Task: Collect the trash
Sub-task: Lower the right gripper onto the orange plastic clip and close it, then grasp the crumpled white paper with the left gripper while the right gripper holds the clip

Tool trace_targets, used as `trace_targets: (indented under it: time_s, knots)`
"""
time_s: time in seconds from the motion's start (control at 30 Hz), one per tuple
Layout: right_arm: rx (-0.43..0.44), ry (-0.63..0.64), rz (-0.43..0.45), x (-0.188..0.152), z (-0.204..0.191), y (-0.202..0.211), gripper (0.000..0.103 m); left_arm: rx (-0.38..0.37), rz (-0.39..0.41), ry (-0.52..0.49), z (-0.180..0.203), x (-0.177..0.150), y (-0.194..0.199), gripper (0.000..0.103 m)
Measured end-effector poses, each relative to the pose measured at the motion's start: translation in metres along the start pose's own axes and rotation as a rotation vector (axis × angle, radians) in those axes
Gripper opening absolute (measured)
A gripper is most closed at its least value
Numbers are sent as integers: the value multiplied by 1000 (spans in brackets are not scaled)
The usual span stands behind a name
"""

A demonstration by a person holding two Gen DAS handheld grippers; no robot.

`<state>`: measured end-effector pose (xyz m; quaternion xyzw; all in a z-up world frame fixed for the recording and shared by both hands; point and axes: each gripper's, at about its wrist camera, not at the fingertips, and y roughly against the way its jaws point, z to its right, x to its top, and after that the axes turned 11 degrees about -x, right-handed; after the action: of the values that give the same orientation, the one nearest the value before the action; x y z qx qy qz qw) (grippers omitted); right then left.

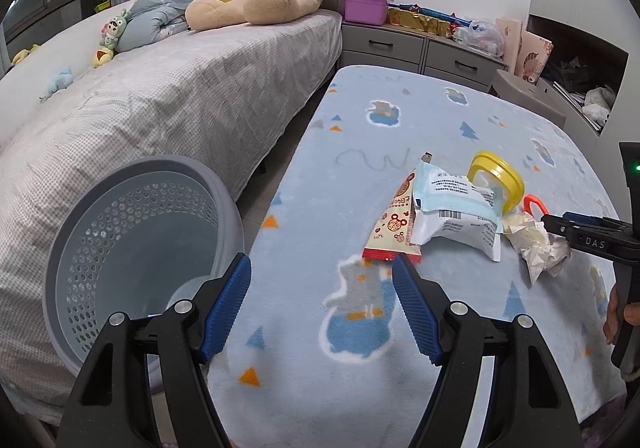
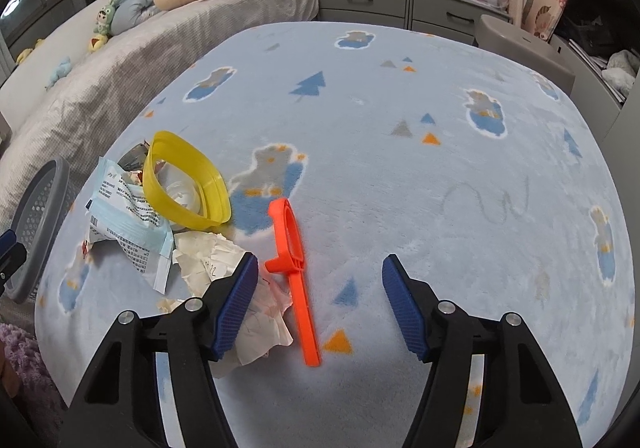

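the orange stick (image 2: 298, 276) is seen lying lengthwise between the spread, empty fingers of the right gripper (image 2: 316, 274), nearer its left finger.

Each gripper (image 1: 322, 268) (image 2: 316, 268): black arms, ribbed blue pads, silver screws.

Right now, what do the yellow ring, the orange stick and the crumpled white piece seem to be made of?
Yellow ring: likely glossy plastic, smooth with highlights. Orange stick: probably matte moulded plastic, with rigid straight edges. Crumpled white piece: looks like paper, with sharp creases and faint marks.
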<state>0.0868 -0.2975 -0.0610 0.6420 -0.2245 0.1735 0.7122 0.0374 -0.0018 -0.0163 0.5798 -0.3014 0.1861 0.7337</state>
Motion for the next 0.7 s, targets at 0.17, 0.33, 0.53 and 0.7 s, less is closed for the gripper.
trace_targets:
  time_s: [0.17, 0.33, 0.53, 0.7]
  knots:
    - [7, -3, -6, 5, -1, -4, 56, 5, 0, -4, 2, 0, 0, 70]
    - [11, 17, -6, 9, -9, -7, 54, 9, -1, -10, 4, 0, -1, 70]
    - [57, 31, -21, 10, -14, -11, 29, 11, 0, -19, 6, -1, -1, 70]
    - [71, 39, -4, 10, -17, -7, 16, 6, -2, -29, 9, -3, 0, 70]
